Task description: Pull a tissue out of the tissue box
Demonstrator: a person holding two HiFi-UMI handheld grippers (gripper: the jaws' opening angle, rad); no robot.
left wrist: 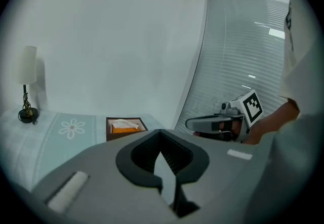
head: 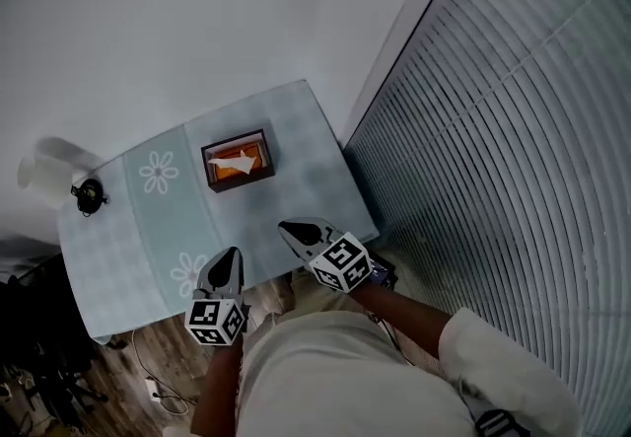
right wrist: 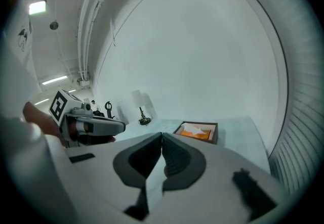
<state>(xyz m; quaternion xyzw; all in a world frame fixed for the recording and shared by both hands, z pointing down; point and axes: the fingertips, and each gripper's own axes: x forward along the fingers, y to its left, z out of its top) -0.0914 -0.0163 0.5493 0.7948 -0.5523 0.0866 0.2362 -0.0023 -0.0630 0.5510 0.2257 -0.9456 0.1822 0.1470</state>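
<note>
Tissue box [head: 238,161] at the middle of the table [head: 308,144], white tissue [head: 243,165] poking up.
Left gripper [head: 233,254] and right gripper [head: 287,227] hang over the table's near edge, apart from the box, fingers pressed together, empty.

Table [head: 325,198]: rectangular, set against a pale wall. Covered by a light blue checked cloth [head: 108,257] with a plainer band of white daisy motifs [head: 158,172].
- Tissue box [head: 240,181]: dark brown, orange inside, white tissue [head: 242,164] standing up from it; near the far edge.
- Lamp [head: 88,194]: dark base, pale shade, apparently at the left corner.
</note>
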